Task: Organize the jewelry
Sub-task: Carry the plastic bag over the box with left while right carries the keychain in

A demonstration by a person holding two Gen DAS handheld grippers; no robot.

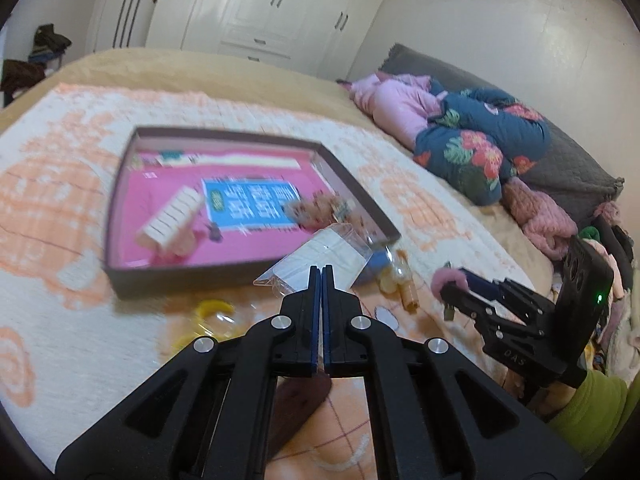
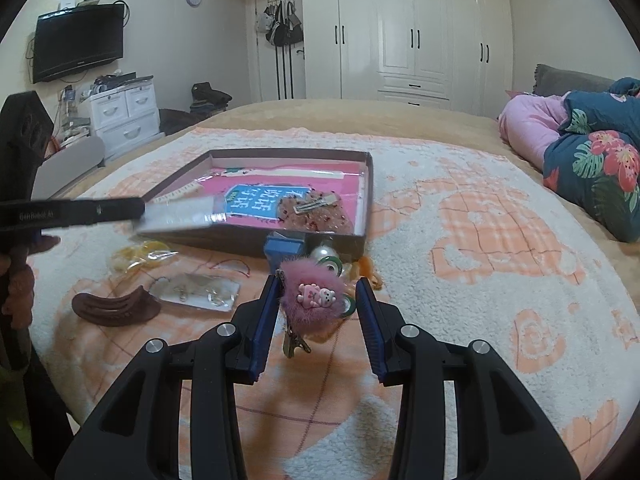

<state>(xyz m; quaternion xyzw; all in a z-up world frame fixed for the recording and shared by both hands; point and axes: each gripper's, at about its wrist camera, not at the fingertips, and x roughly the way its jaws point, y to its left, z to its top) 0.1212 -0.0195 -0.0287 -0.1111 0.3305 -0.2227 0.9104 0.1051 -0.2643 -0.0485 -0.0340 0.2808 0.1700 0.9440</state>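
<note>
I work over a bed spread with a fleecy white blanket [image 2: 460, 200] patterned in orange. At mid-frame lies a shallow brown box [image 2: 362, 184] with a pink floor, holding small packets and a hair clip. My left claw [image 1: 321, 270] is clamped together on the edge of a clear plastic packet [image 1: 320, 256], held above the near rim of the box. My right claw [image 2: 318, 284] stands partly apart, with a pink fluffy hair clip [image 2: 312, 294] between the fingers; whether both pads press it I cannot tell. Lower left in the right view lie a brown hair claw clip [image 2: 114, 306] and a card of earrings [image 2: 196, 292] on the blanket. Behind, white wardrobes [image 2: 404, 32] fill the upper centre, a television [image 2: 78, 42] hangs upper left, and floral bedding [image 2: 600, 160] is heaped at the right.
</note>
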